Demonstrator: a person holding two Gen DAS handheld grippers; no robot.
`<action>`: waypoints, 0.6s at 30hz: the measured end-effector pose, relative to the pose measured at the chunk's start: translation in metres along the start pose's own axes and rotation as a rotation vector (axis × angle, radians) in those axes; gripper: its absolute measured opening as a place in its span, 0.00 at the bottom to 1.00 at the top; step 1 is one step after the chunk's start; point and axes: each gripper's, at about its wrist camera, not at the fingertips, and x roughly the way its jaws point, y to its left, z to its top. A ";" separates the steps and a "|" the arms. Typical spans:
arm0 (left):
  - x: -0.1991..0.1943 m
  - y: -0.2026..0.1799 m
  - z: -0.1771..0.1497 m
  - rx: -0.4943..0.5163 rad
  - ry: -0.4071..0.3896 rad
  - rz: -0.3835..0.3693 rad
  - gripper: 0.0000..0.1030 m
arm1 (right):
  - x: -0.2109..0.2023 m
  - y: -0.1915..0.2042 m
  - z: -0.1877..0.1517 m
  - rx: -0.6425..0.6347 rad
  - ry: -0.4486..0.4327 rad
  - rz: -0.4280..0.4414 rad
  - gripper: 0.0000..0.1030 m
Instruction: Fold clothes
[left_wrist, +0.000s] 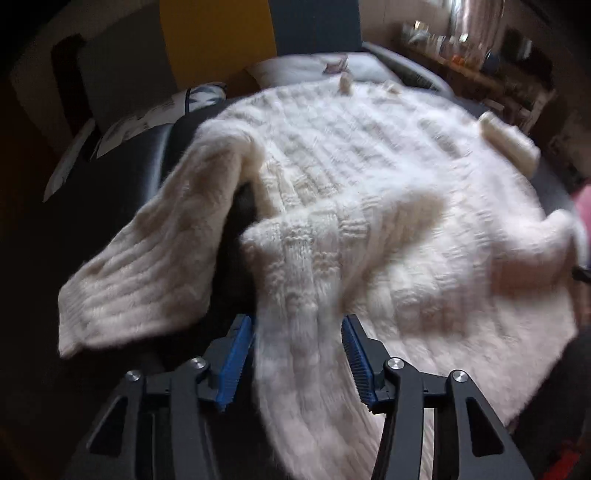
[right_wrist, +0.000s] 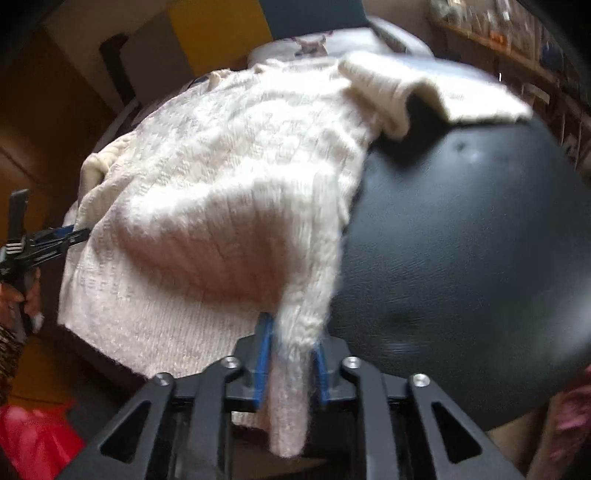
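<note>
The sweater (left_wrist: 332, 177) lies on the dark table (right_wrist: 461, 240), its near hem between both grippers: left gripper (left_wrist: 299, 354) parted, right gripper (right_wrist: 291, 354) pinching, seemingly mid-fold

We find the cream cable-knit sweater (left_wrist: 351, 192) motion-blurred, its hem cut off at the frame bottom, cluttered wooden shelf (left_wrist: 491, 74) contents unreadable, black padded table (right_wrist: 461, 240) mostly covered.

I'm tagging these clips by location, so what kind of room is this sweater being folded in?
Probably a lived-in room at home, perhaps a bedroom or living room. The cream knit sweater lies on a black padded surface, a white pillow sits behind it, and cluttered shelves line the far wall.
</note>
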 end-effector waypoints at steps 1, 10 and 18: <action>-0.004 -0.002 0.008 -0.012 -0.029 -0.005 0.52 | -0.009 -0.001 0.006 0.001 -0.033 -0.008 0.20; 0.021 -0.033 0.124 0.022 -0.156 0.156 0.76 | -0.007 0.032 0.117 -0.139 -0.176 -0.056 0.23; 0.105 -0.036 0.185 0.071 -0.038 0.257 0.76 | 0.082 0.037 0.217 -0.166 -0.082 -0.051 0.24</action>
